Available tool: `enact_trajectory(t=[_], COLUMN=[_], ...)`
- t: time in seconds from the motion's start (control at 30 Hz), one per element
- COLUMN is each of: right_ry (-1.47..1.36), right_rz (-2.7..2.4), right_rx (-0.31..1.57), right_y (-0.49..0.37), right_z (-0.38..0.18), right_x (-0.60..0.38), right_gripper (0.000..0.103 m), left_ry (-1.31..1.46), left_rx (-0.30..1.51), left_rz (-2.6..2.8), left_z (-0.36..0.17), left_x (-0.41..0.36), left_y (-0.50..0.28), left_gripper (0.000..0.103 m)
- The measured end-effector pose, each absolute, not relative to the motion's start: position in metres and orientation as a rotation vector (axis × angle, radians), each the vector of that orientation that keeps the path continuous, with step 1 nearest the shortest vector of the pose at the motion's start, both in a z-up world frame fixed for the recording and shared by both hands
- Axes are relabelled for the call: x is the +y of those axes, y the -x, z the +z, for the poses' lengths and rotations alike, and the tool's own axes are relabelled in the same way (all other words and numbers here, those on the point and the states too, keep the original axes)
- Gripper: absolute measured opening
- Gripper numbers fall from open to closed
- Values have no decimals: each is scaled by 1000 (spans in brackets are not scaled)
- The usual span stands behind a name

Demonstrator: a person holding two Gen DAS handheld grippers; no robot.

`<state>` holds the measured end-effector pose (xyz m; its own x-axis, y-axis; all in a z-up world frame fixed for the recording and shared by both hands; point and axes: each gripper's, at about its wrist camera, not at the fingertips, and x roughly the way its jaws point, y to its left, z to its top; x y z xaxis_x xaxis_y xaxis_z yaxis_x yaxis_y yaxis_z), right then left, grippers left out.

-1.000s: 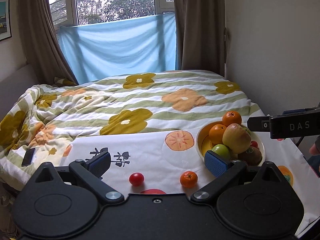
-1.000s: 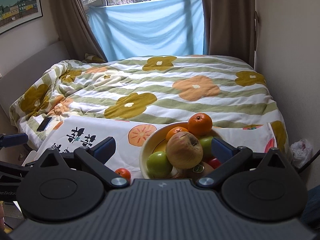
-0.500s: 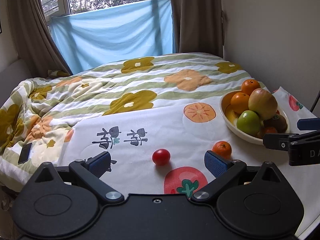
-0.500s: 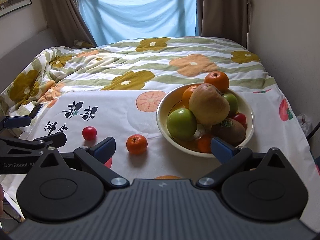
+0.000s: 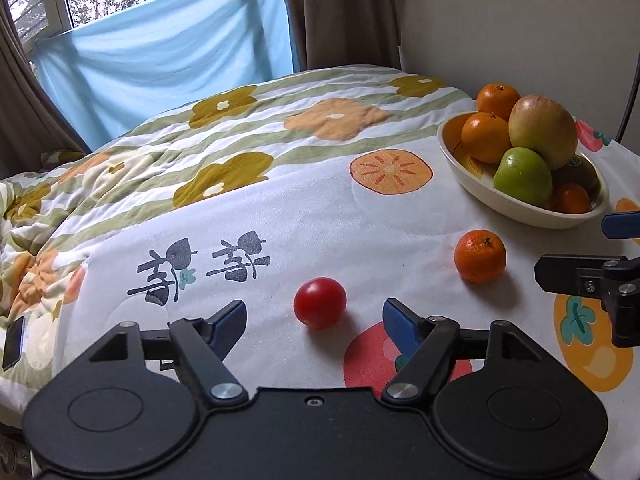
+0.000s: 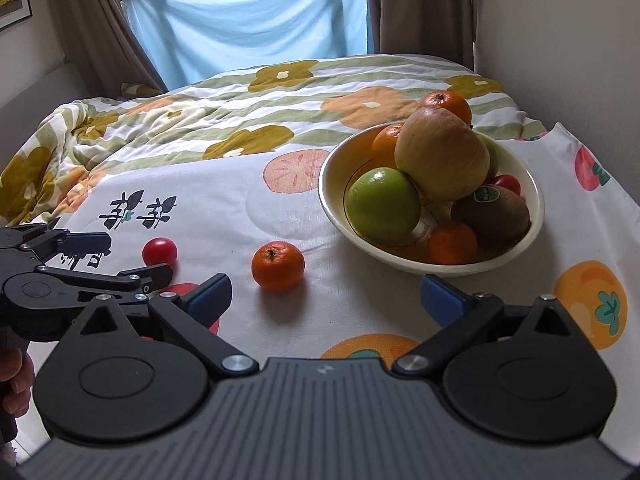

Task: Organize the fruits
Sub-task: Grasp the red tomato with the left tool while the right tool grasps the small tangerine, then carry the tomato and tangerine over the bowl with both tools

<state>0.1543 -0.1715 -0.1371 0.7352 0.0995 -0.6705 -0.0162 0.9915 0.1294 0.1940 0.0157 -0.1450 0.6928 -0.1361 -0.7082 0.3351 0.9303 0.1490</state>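
Two loose fruits lie on the printed cloth [image 5: 304, 216] that covers the bed, both short of the bowl [image 6: 332, 204]. My left gripper [image 5: 314, 326] has its blue pads spread wide and holds nothing. The small red tomato [image 5: 319, 302] sits directly ahead of it, on the line between the two pads and just beyond their tips, slightly toward the cloth's near edge from the printed black characters. Being round, the tomato has no long axis to line up with.

My right gripper [image 6: 326, 300] is likewise spread and empty. The loose mandarin [image 6: 277, 265] lies ahead of it but to the left of its midline, nearer the left pad, between the tomato and the bowl. The bowl, piled with a large apple [image 6: 442, 158], a green apple [image 6: 382, 206], oranges and a kiwi [image 6: 494, 214], stands toward the cloth's far right corner.

In my judgement the left gripper is the nearer one to the tomato and need only go straight forward and close. The right gripper is the nearer one to the mandarin and to the bowl, but would first have to shift left. The bowl is heaped, so an added fruit may roll off.
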Motion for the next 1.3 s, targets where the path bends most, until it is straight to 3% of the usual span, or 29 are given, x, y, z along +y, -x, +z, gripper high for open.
enact_trajectory(t=[0.1, 0.27, 0.4, 0.57, 0.77, 0.87, 1.07, 1.1, 1.13, 1.3], right_ry=[-116, -122, -105, -90, -73, -66, -44, -41, -38, -20], right_rz=[62, 75, 81, 95, 115, 125, 135, 135, 140, 156], right_rx=[758, 781, 785, 796, 812, 817, 810, 809, 811, 801], right_y=[-157, -164, -169, -176, -186, -191, -200, -201, -203, -201], right_z=[-143, -152, -156, -158, -163, -165, -166, -166, -167, -160], right_x=[-168, -163, -158, -151, -143, -140, -135, -134, -134, -133], right_gripper=[103, 103, 103, 103, 92, 81, 76, 70, 55, 53], left_ry=[-286, -276, -256, -260, -252, -236, -222, -219, -214, -200], left_rx=[788, 784, 790, 807, 822, 830, 836, 835, 834, 819], left_rz=[-273, -274, -304, -300, -276, -264, -238, -234, -230, -209], left_z=[-153, -157, -158, -156, -155, -155, -152, -151, -150, -141], left_x=[14, 16, 16, 17, 23, 27, 31, 31, 32, 32], left_y=[-201, -208, -213, -208, -198, -195, -192, -191, -191, -186], left_gripper=[62, 60, 35, 35, 35, 35, 35, 35, 35, 35])
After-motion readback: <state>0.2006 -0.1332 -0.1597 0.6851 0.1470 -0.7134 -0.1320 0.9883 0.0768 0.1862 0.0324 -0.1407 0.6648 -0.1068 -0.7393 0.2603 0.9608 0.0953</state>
